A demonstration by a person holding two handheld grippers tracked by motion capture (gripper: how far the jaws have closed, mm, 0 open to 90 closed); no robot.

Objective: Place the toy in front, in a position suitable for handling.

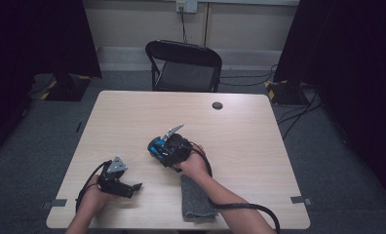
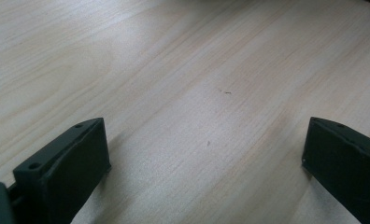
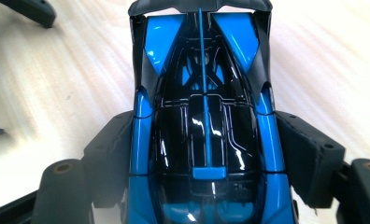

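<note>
While the right gripper (image 3: 206, 158) pinches the blue toy car (image 3: 204, 116) by its flanks just off the table (image 1: 132, 112) near centre, carry it level and slowly. Left gripper (image 1: 135, 186), at seven o'clock, rests spread; the grey cloth (image 1: 196, 197) lies at six.

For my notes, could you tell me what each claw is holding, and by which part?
The right claw grips the blue toy car across its sides, mid-body. The left claw holds nothing.
</note>
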